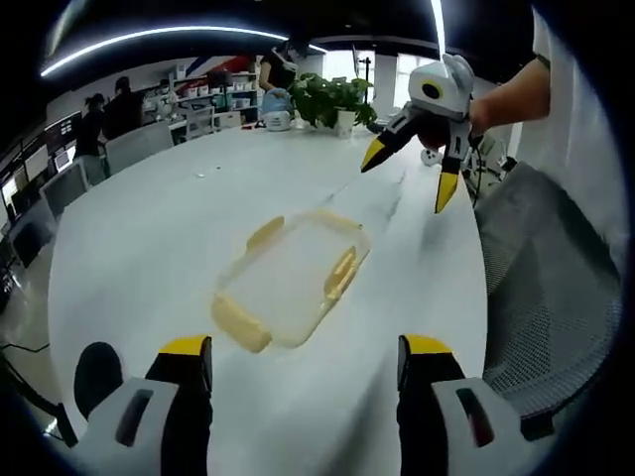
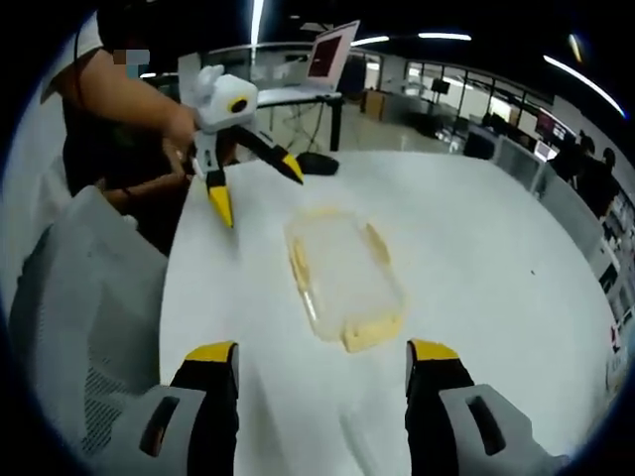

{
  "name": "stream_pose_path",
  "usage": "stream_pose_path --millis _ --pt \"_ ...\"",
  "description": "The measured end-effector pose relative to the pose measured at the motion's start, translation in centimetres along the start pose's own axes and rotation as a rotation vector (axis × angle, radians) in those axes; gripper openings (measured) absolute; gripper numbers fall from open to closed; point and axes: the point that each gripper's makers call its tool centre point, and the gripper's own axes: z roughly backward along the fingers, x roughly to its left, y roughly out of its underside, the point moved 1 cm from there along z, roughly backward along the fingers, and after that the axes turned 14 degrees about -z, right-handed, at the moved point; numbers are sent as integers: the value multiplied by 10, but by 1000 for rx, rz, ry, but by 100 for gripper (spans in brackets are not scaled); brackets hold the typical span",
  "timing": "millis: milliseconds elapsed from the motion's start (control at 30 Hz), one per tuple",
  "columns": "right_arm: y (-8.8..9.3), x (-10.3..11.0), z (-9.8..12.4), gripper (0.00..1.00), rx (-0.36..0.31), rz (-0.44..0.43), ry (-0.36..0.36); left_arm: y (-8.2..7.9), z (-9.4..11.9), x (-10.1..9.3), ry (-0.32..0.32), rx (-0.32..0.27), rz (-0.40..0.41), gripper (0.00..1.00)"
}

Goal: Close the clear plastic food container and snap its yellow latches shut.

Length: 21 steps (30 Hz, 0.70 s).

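The clear rectangular plastic food container [image 1: 293, 290] with yellow latches [image 1: 340, 274] lies flat mid-way across the white tabletop [image 1: 159, 238]; it looks light, stiff and apt to slide (press on the latches, not the walls); the left hand-held gripper [image 1: 303, 362] hovers near, jaws spread; the right hand-held gripper [image 2: 322, 367] likewise, empty and angled down.

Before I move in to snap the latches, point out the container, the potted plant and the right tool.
clear container [image 1: 298, 273]: left gripper view, middle of its lid.
potted plant [image 1: 332, 97]: left gripper view, its leaves.
right tool [image 1: 405, 178]: left gripper view, midway between its yellow tips.
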Motion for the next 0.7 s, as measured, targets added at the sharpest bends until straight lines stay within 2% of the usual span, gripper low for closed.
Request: stream_pose_path --millis 200,500,600,700 --pt "-4 0 -4 68 -5 5 -6 0 -3 4 11 10 -38 76" --pt "-5 -3 -15 64 26 72 -12 2 -6 12 28 42 -96 75" --pt "-6 -6 -18 64 34 83 -14 3 -8 16 26 63 -144 75" --pt "-8 -7 -20 63 38 91 -16 2 -10 17 36 62 -148 74"
